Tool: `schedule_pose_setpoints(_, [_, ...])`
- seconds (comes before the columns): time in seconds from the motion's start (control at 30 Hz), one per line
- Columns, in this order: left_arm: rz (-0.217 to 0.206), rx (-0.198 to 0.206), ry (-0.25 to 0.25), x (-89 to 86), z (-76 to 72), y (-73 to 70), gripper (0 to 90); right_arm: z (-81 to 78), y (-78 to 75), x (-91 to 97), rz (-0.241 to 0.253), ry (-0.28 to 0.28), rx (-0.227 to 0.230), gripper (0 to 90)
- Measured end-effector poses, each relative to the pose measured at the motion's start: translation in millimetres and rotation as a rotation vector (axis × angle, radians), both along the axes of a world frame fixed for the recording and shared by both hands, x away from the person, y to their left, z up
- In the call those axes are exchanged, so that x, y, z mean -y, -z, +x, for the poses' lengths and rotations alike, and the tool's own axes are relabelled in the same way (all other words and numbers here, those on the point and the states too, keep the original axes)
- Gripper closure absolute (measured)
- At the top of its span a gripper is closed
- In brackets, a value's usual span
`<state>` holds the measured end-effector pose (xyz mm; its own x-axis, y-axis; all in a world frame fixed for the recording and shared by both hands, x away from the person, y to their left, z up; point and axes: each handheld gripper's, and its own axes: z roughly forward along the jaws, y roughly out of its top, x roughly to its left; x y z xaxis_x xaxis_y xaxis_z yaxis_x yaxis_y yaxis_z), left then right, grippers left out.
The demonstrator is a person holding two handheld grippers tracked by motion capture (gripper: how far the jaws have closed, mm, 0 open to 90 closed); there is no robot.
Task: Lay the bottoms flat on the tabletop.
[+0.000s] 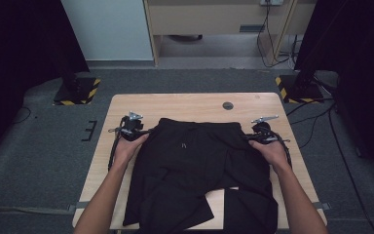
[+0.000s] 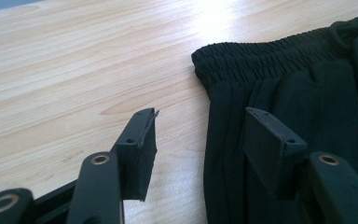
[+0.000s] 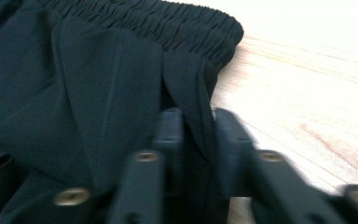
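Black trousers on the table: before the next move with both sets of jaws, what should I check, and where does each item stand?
1. Left gripper straddles the side edge of the black trousers, jaws apart, not pinching: not ok.
2. Right gripper closed on a fabric fold: ok.
3. Both grippers near the elastic waistband: ok.
4. Trousers flat: not ok, legs rumpled.
5. Table beyond the waistband bare: ok.

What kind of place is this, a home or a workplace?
Probably a lab or recording studio, not a home: a bare wooden table on grey carpet, hazard-striped stand bases, dark curtains and loose cables.
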<state>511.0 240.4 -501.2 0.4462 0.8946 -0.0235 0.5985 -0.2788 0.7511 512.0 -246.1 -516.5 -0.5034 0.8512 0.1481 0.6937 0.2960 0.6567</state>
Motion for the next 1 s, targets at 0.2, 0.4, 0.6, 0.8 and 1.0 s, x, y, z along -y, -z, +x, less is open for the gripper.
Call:
schedule_pose_setpoints(0.2, [0.019,-0.013,0.005,7.0,6.0,12.9,44.5,-1.5,-1.5,-2.3,-0.007,-0.010,0.017,86.8])
schedule_pose_setpoints(0.4, [0.053,-0.023,0.004,13.8,9.5,22.2,50.1,-2.7,-1.2,-4.4,-0.004,-0.011,0.027,88.9])
schedule_pose_setpoints(0.6, [0.035,-0.076,0.012,13.8,9.4,24.3,74.2,-2.5,-3.6,-4.3,0.004,-0.012,0.040,89.1])
schedule_pose_setpoints(0.8, [0.010,-0.078,0.011,16.6,5.0,9.5,89.7,-3.5,-20.5,0.6,0.039,-0.006,0.061,89.4])
schedule_pose_setpoints(1.0, [-0.004,0.013,0.033,24.5,3.2,-39.9,89.9,-0.7,-55.7,6.3,0.067,0.001,0.133,89.5])
